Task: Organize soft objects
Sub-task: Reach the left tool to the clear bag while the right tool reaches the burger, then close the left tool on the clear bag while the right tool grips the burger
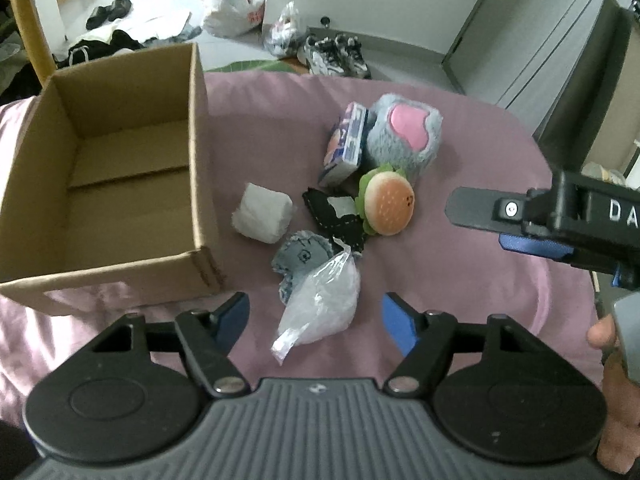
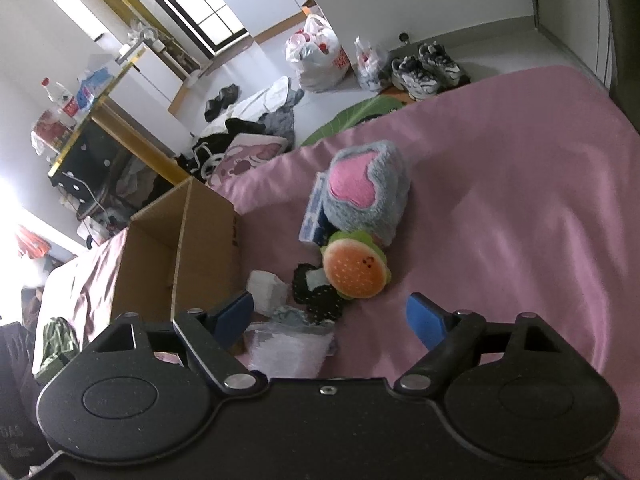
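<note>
Two hand-held grippers were recorded above a bed covered with a pink sheet (image 1: 460, 128).

Left wrist view: the left hand-held gripper (image 1: 316, 316) was held with its blue-padded fingers spread wide and nothing was gripped. A clear plastic bag (image 1: 320, 304) of pale material lay on the sheet between and just ahead of the fingers. An open cardboard box (image 1: 120, 264) stood at the left, with nothing seen inside it. A white soft block (image 1: 262, 212) lay just beside the box's right wall. A grey-blue fabric piece (image 1: 300, 260) touched the bag's far end, and a black fabric item (image 1: 332, 216) lay behind it. A burger plush (image 1: 390, 206) rested against the black item. A grey plush with a pink patch (image 1: 404, 132) and a blue-and-white packet (image 1: 346, 142), leaning against it, were located farther back. The right hand-held gripper (image 1: 500, 220) entered from the right, near the burger plush but apart from it; a thumb (image 1: 600, 334) was visible at the right edge.

Right wrist view: the right hand-held gripper (image 2: 330, 314) was also wide open and empty. The burger plush (image 2: 356, 270) lay just ahead of the fingers, with the black item (image 2: 316, 292) to its left and the grey plush (image 2: 372, 196) behind. The cardboard box (image 2: 192, 248) stood at the left. Shoes (image 2: 428, 66) and plastic bags (image 2: 320, 56) were seen on the floor beyond the bed.
</note>
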`<state>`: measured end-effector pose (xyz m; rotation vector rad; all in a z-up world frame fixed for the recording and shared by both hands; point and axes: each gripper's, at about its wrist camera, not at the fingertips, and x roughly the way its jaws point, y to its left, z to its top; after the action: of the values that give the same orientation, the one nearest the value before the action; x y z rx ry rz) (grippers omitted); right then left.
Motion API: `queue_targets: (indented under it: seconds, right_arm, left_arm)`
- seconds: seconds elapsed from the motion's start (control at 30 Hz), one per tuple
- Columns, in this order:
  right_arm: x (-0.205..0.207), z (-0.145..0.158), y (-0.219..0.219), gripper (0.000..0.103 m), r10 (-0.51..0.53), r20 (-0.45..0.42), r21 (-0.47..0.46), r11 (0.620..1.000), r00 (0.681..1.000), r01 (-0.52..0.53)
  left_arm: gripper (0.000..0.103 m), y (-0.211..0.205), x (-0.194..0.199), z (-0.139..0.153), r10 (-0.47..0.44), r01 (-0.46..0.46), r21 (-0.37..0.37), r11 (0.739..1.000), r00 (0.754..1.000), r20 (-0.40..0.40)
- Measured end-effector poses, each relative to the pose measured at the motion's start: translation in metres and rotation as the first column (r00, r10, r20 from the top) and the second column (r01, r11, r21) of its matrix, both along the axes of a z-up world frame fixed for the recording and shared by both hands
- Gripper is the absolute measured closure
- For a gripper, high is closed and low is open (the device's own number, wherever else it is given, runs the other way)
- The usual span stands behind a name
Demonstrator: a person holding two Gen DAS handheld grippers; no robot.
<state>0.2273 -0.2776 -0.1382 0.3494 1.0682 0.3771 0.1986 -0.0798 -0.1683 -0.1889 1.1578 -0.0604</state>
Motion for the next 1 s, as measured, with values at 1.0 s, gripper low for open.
queue_targets:
  seconds: [1.0]
  right_arm:
    - [0.049,-0.063,0.032,0.033,0.123,-0.013,-0.102,0.987,0.992,-0.124]
  left_arm:
    - [0.067,0.020,0.040,-0.051,0.147,-0.187,-0.175,0.967,0.965,-0.216]
